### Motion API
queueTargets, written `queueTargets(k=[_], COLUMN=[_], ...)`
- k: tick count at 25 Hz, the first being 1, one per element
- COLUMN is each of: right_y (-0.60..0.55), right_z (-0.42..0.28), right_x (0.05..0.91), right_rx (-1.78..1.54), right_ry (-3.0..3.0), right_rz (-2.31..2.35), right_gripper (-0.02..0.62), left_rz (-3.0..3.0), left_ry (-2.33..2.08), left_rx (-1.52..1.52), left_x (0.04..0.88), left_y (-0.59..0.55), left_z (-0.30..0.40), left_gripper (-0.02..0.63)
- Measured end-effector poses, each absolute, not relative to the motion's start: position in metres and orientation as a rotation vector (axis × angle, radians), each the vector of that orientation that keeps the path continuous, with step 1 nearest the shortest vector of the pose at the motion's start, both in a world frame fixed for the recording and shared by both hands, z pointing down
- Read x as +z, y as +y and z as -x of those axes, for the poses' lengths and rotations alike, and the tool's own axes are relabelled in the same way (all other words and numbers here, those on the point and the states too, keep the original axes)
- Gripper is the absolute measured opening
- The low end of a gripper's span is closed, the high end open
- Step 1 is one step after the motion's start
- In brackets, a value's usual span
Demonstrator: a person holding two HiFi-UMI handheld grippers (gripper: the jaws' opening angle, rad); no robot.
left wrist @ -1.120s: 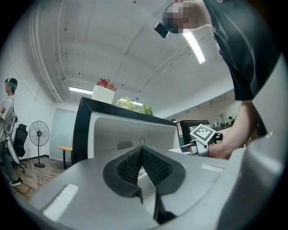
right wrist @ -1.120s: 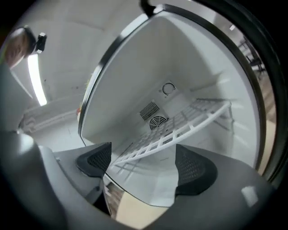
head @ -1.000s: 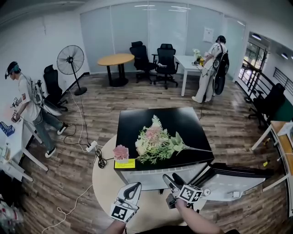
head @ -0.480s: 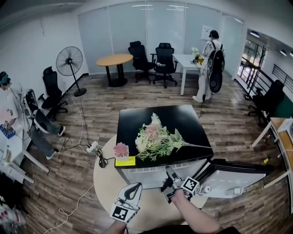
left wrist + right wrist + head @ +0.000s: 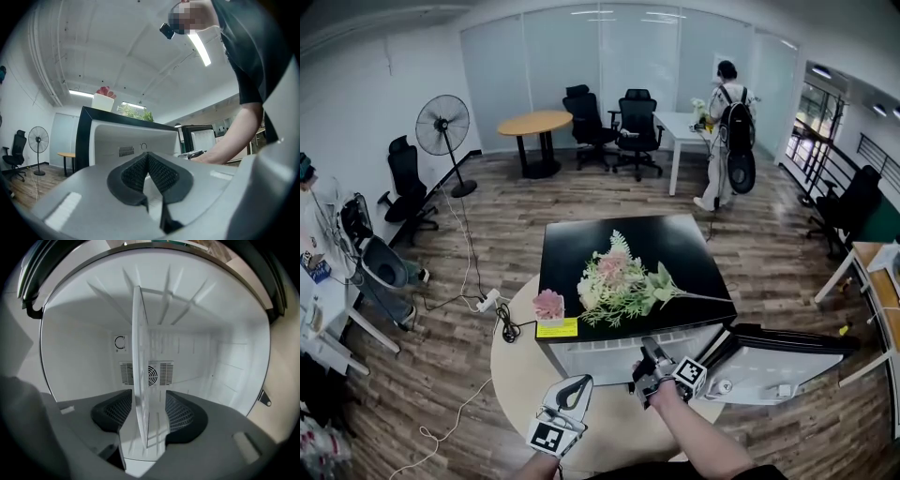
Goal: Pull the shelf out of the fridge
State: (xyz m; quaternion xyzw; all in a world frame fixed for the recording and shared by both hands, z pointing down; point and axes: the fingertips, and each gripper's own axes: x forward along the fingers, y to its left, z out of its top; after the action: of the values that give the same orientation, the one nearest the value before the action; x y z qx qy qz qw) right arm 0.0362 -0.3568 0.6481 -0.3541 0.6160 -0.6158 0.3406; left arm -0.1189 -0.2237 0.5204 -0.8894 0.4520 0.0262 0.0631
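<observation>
Got the right gripper (image 5: pixel 649 359) nosed into the open fridge (image 5: pixel 675 253) on the round table (image 5: pixel 511 375), jaws apart astride the front edge of the shelf (image 5: pixel 139 357) seated inside and running straight back toward the vent (image 5: pixel 162 373), with the left gripper (image 5: pixel 574 386) pinched together, empty, further off, and wood floor (image 5: pixel 441 328) all round.

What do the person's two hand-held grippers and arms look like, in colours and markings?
The left hand-held gripper and the right hand-held gripper have grey bodies and black pads with a grid texture. Each carries a white cube with black square markers. The person wears a black short sleeve.
</observation>
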Motion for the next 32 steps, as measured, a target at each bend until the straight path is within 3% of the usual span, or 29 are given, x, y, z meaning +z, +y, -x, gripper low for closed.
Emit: queueTargets(k=[9,14,32], right_y=[-0.367,-0.370,-0.357], right_z=[-0.035,-0.035,-0.037], right_x=[0.650,0.639,0.637], right_rx=[-1.620,-1.580,-1.597], right_ry=[1.565,1.610,1.542], right_rz=[0.881,0.882,0.887], right_gripper=[0.187,0.044,0.037], left_rz=[2.697,2.698,2.681], left_ry=[1.359,1.354,1.371], left_rx=[0.068,0.071,0.086], left_x=[0.525,0.524,0.519], left_y=[-0.224,-0.223,-0.205], left_z=[0.112,0.110,0.112], left_gripper=[0.000,0.000,0.000])
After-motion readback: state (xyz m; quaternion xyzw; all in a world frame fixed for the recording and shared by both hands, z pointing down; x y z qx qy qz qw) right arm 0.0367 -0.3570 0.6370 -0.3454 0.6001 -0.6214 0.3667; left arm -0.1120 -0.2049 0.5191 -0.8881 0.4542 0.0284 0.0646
